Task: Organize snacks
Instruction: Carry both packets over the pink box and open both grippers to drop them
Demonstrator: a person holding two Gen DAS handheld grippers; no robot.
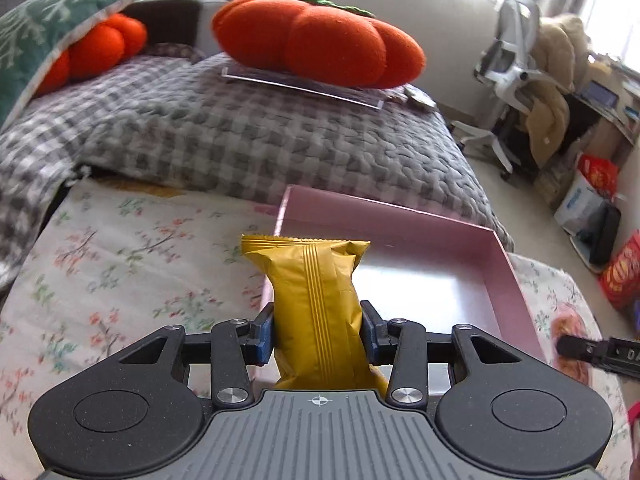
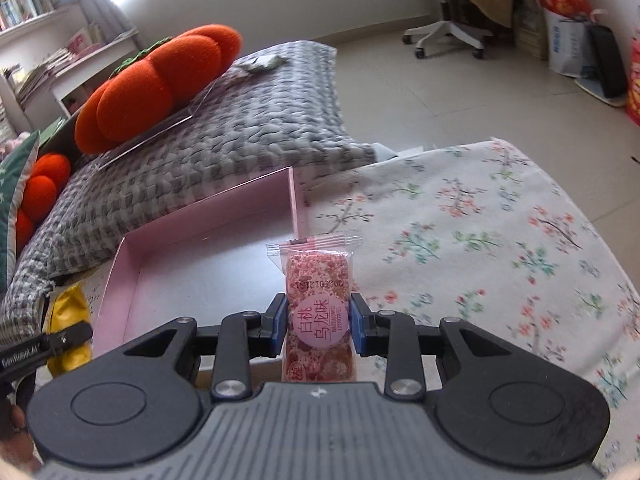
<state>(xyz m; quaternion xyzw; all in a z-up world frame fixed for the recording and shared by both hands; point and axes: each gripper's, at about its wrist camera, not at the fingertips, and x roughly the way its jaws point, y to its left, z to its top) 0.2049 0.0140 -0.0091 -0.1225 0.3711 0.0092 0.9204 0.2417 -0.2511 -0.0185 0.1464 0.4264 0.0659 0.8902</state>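
Observation:
My left gripper (image 1: 318, 332) is shut on a yellow snack packet (image 1: 316, 292), held upright above the near left edge of an open pink box (image 1: 510, 280). The box shows nothing inside and lies on a floral cloth (image 1: 120, 264). My right gripper (image 2: 319, 326) is shut on a clear-wrapped pink snack bar (image 2: 318, 300) with a round pink label, held over the near right part of the same pink box (image 2: 208, 216). In the right wrist view the yellow packet (image 2: 68, 308) and the left gripper's finger (image 2: 60, 340) show at the far left. The right gripper's tip (image 1: 592, 350) shows at the right edge of the left wrist view.
Behind the box a grey checked blanket (image 1: 240, 132) carries an orange pumpkin cushion (image 1: 320, 40) on a clear sheet. A second orange cushion (image 1: 100, 48) and a green pillow (image 1: 40, 40) lie at the left. An office chair (image 2: 448, 28), bags (image 2: 568, 20) and bare floor lie beyond.

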